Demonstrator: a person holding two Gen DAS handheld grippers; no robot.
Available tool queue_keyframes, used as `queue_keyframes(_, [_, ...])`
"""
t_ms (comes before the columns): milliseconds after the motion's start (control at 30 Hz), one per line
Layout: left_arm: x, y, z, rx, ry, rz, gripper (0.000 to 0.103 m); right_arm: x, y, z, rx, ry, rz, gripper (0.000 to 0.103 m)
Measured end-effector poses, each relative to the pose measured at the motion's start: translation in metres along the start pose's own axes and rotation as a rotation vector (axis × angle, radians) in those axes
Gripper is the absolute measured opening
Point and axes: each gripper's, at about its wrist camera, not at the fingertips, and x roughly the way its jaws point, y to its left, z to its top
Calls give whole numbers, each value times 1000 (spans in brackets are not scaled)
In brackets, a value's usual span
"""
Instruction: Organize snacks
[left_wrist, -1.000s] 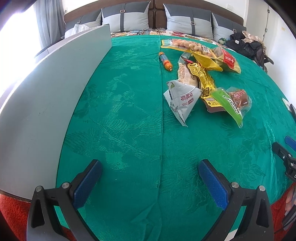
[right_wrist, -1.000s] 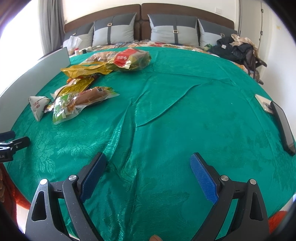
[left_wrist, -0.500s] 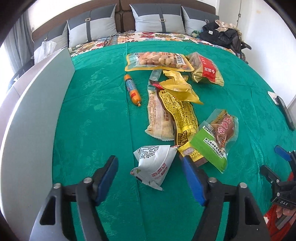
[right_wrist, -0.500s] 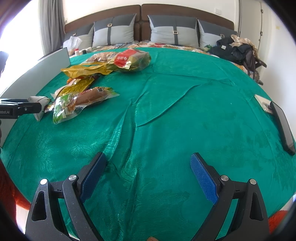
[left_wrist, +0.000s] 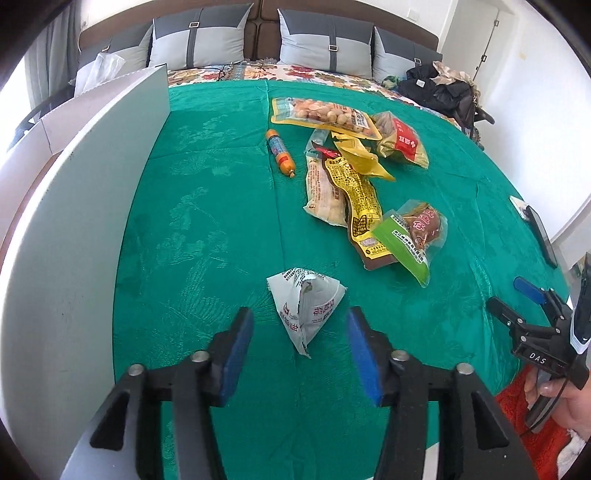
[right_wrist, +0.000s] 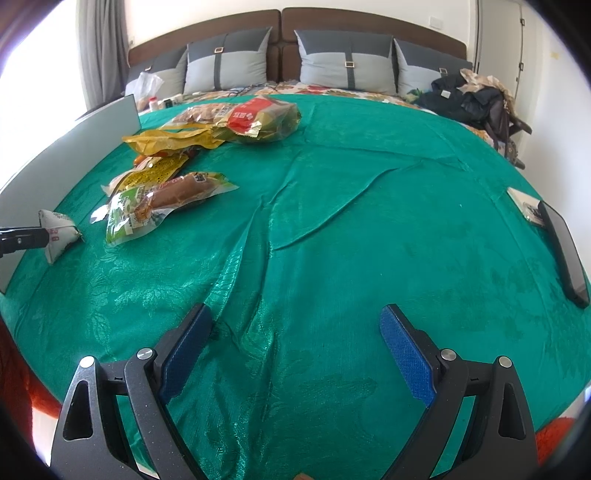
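Note:
A white triangular snack pack (left_wrist: 306, 304) lies on the green cloth, its near tip between the fingers of my open left gripper (left_wrist: 301, 332); no pad touches it. Beyond it lie a green sausage pack (left_wrist: 410, 234), a yellow pack (left_wrist: 356, 195), a pale pack (left_wrist: 321, 188), an orange sausage stick (left_wrist: 280, 151), a nut pack (left_wrist: 325, 116) and a red-label bag (left_wrist: 402, 142). My right gripper (right_wrist: 295, 343) is open and empty over bare cloth; it also shows in the left wrist view (left_wrist: 517, 299). The white pack shows at the right wrist view's left (right_wrist: 59, 232).
A white board (left_wrist: 74, 221) stands along the cloth's left edge. A dark phone (right_wrist: 563, 251) lies at the right edge beside a small card (right_wrist: 524, 201). Pillows (right_wrist: 343, 62) and dark clothes (right_wrist: 469, 99) sit at the back.
My left gripper moved forward and right to the white triangular pack and narrowed around its tip. My right gripper stayed in place and open.

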Motion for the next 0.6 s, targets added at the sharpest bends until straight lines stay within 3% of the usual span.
queue_keyframes(33, [3, -1, 1, -3, -7, 10, 90, 0, 0, 0, 0, 0, 0, 95])
queue_keyframes(167, [27, -2, 1, 7, 22, 32, 90, -1, 0, -1, 0, -3, -1, 95])
queue_keyframes(300, [33, -1, -1, 35, 3, 103, 93, -2, -1, -1, -1, -6, 0, 95])
queue_keyframes(400, [35, -3, -6, 68, 3, 141, 101, -1, -1, -2, -1, -9, 0, 95])
queue_keyframes(600, [32, 3, -13, 38, -36, 152, 103, -2, -1, -1, 0, -9, -1, 95])
